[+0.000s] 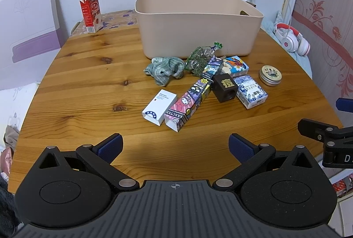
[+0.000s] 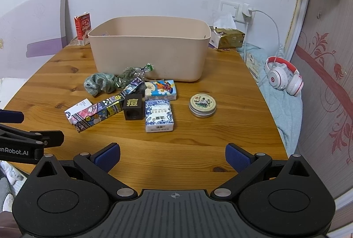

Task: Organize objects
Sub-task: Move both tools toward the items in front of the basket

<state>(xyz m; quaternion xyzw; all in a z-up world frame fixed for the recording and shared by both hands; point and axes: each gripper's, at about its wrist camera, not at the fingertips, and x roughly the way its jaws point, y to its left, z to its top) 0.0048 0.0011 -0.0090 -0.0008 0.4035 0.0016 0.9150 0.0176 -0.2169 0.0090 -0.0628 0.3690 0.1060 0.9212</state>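
A beige plastic bin point(image 1: 198, 23) point(image 2: 150, 50) stands at the back of the round wooden table point(image 1: 88, 87) point(image 2: 198, 149). In front of it lie a green checked cloth point(image 1: 164, 70) point(image 2: 99, 82), a bag of dried herbs point(image 1: 198, 59) point(image 2: 130, 74), a long patterned box point(image 1: 194, 94) point(image 2: 103, 108), a small white box point(image 1: 159, 107) point(image 2: 77, 111), a dark cube point(image 1: 225, 87) point(image 2: 132, 106), a blue-white box point(image 1: 250, 91) point(image 2: 158, 115), a colourful packet point(image 1: 235, 64) point(image 2: 161, 90) and a round tin point(image 1: 270, 75) point(image 2: 202, 104). My left gripper point(image 1: 175, 145) and right gripper point(image 2: 173, 154) are open and empty over the near edge.
A red carton point(image 1: 91, 14) point(image 2: 82, 28) stands at the back left. White-red headphones point(image 1: 292, 39) point(image 2: 283, 75) lie on bedding to the right. A tissue pack point(image 2: 227, 38) lies behind the bin. A wall socket with a charger point(image 2: 247, 10) is behind.
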